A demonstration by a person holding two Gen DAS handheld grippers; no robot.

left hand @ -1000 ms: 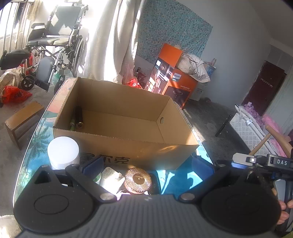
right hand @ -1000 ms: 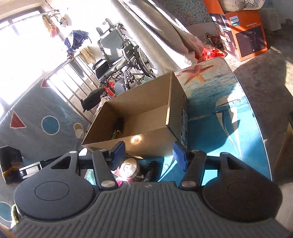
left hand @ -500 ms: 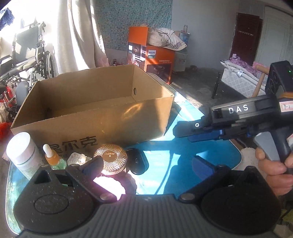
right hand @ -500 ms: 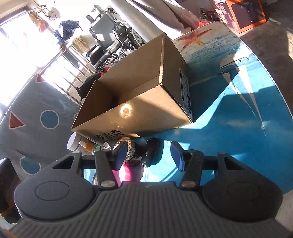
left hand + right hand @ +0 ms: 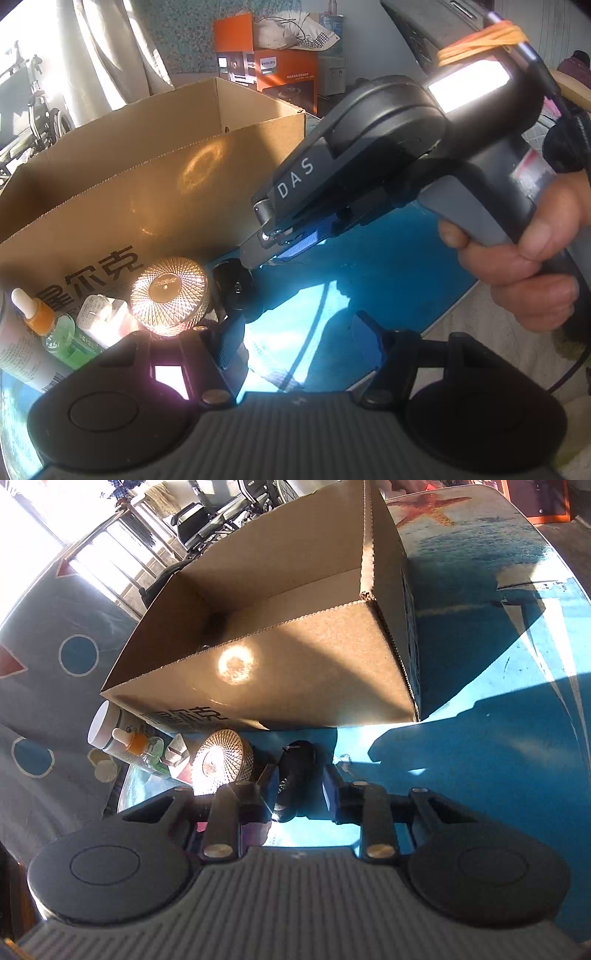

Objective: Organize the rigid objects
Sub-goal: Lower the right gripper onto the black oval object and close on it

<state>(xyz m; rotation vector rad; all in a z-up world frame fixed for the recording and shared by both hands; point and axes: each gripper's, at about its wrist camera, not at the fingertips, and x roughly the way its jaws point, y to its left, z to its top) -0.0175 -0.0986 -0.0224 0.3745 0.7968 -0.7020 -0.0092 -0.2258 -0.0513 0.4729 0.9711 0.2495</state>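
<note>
Sunlight falls across a glossy blue sea-print counter [image 5: 388, 266] in a cluttered room, with an orange Philips carton [image 5: 284, 70] by the far wall.

Through the left wrist camera, your left tongs [image 5: 301, 345] hang low over the counter with their blue pads spread apart and nothing between them. Your right hand [image 5: 532, 273] is wrapped round the dark grip of the other tool, whose body reads "DAS", and it slopes down from the upper right so that its tip sits at a small black oval object [image 5: 236, 286]. Just left of that object stands a round jar with a gold faceted lid [image 5: 170, 295], then an orange-capped green dropper bottle [image 5: 51, 328]. Behind them the open brown cardboard box [image 5: 147, 177] carries large printed Chinese characters. Half a second ago the right tool was level and well above the counter; it now fills far more of this view.

Through the right wrist camera, your right tongs [image 5: 301, 788] are open and straddle the black oval object [image 5: 295, 771], the left pad touching or nearly touching it, the right pad clear. It lies on the counter [image 5: 498, 738] just before the box [image 5: 295, 672], beside the gold-lidded jar [image 5: 221, 760]. These tongs have dropped closer than before.
</note>
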